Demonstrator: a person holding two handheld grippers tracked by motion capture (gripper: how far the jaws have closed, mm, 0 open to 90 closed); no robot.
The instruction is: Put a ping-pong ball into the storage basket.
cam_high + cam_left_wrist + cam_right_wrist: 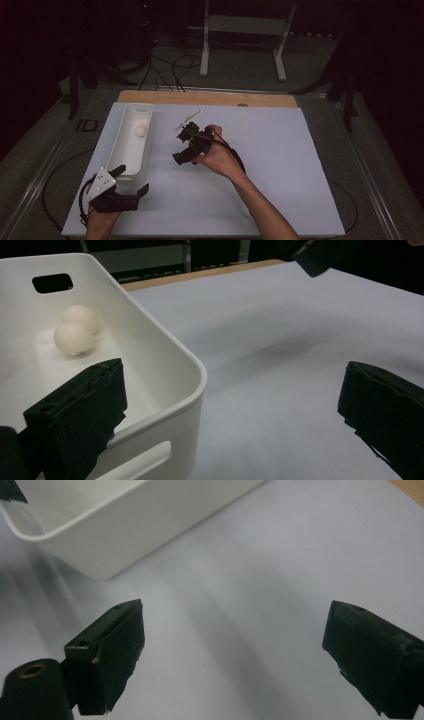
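Here, jaws astride bin (pixel 165 365) corner.

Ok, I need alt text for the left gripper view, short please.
The open left claw straddles the near corner of a white plastic bin, one jaw inside it, one over the white table. Two pale eggs touch each other at the bin's far end, below its handle slot.

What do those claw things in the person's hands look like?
Each hand-held gripper is black with two blocky jaws. The left one has a grey three-cornered plate on top and a black cable. The right one trails a black cable too. The forearms are bare, no sleeves.
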